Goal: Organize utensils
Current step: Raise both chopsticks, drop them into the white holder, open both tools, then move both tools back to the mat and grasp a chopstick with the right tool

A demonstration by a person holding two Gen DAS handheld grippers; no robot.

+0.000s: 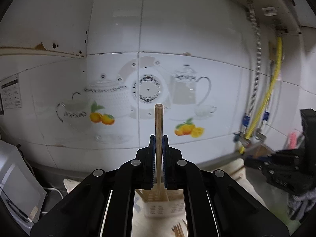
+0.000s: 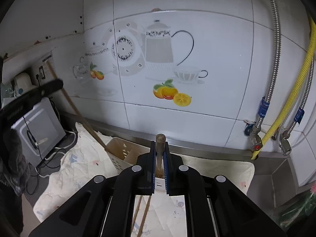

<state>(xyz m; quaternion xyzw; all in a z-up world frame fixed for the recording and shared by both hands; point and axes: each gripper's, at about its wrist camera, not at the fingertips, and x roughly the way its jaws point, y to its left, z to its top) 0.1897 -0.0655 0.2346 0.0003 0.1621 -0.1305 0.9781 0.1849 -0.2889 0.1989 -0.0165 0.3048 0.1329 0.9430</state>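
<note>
Each claw, left [image 1: 158, 138] and right [image 2: 160, 145], clamps a chopstick upright above the slotted holder [image 2: 120, 158].

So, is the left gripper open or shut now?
Shut. The left gripper has its jaws pressed against both sides of a bamboo chopstick, which stands upright between them.
</note>
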